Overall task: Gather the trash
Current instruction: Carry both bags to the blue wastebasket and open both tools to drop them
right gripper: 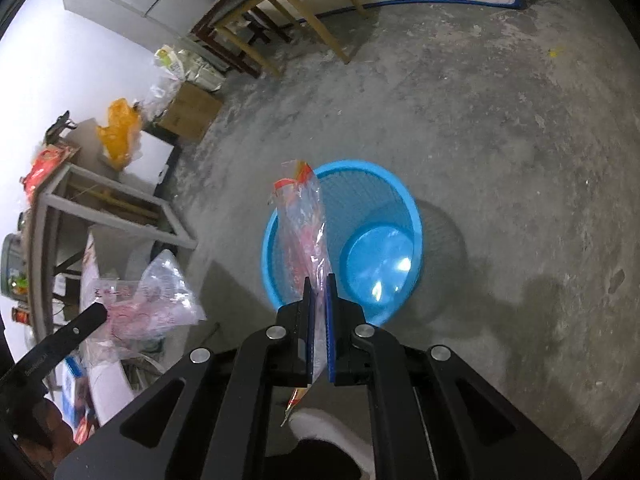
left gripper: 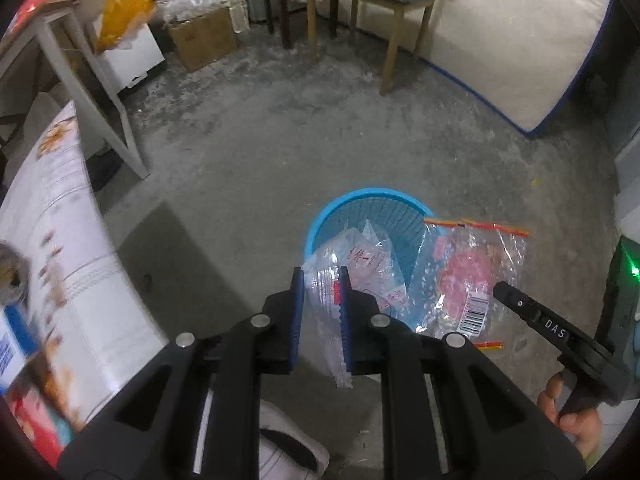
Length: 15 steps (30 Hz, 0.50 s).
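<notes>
Right wrist view: right gripper (right gripper: 319,280) jaws clamped on red-striped plastic bag (right gripper: 306,220), above blue basket (right gripper: 280,296), apparently empty. Left gripper (left gripper: 322,276) jaws clamped on clear printed bag (left gripper: 352,264). Both bags undropped; est. midway.

We see a dusty grey concrete floor (right gripper: 480,128) filling both views — on it stand a blue mesh basket (right gripper: 400,184) at lower centre, a wooden chair (left gripper: 372,0) and cardboard box (left gripper: 202,38) up top
</notes>
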Each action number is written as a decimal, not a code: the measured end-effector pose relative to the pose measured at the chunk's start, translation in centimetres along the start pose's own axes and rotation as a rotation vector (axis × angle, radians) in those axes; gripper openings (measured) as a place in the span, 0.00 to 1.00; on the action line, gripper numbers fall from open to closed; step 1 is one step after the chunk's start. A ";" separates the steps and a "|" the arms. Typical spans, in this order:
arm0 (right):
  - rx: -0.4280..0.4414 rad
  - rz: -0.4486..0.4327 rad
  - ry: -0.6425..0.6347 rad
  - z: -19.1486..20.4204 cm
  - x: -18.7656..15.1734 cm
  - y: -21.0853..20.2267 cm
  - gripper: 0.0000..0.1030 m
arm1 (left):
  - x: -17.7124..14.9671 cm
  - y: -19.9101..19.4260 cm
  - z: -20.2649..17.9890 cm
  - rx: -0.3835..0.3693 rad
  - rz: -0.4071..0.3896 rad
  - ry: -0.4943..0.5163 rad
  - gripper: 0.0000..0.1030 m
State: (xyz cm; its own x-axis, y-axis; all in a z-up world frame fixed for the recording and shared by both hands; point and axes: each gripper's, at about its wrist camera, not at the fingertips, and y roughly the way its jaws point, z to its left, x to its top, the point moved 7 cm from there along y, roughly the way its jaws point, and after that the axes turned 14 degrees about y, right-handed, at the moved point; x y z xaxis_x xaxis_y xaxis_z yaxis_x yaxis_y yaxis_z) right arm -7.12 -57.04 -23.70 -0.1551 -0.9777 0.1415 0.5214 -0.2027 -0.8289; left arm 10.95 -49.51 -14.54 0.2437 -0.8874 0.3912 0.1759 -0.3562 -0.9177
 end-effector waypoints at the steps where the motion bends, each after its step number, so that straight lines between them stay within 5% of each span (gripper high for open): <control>1: -0.012 -0.001 -0.009 0.2 0.5 0.9 0.07 | 0.4 0.5 -0.4 -0.001 -0.001 0.000 0.17; 2: -0.023 0.000 -0.016 0.1 0.8 1.4 0.07 | 0.9 1.1 -0.4 0.003 -0.003 0.003 0.20; 4: -0.074 0.007 -0.029 -0.2 1.5 3.2 0.23 | 1.6 2.1 -0.5 0.029 -0.004 0.012 0.47; 6: -0.113 0.011 -0.019 -1.1 1.8 4.2 0.41 | 1.8 2.3 -0.3 0.044 -0.011 0.011 0.51; 15: -0.122 -0.010 0.036 -4.7 0.9 1.8 0.50 | 1.8 -1.1 0.2 0.015 -0.089 0.001 0.61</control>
State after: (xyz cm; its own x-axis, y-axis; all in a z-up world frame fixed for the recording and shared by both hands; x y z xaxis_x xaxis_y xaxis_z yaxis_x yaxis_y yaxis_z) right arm -10.23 -57.99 -27.61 -0.1906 -0.9727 0.1321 0.4139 -0.2016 -0.8877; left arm 11.37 -50.63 -12.87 0.2251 -0.8528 0.4712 0.2114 -0.4294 -0.8780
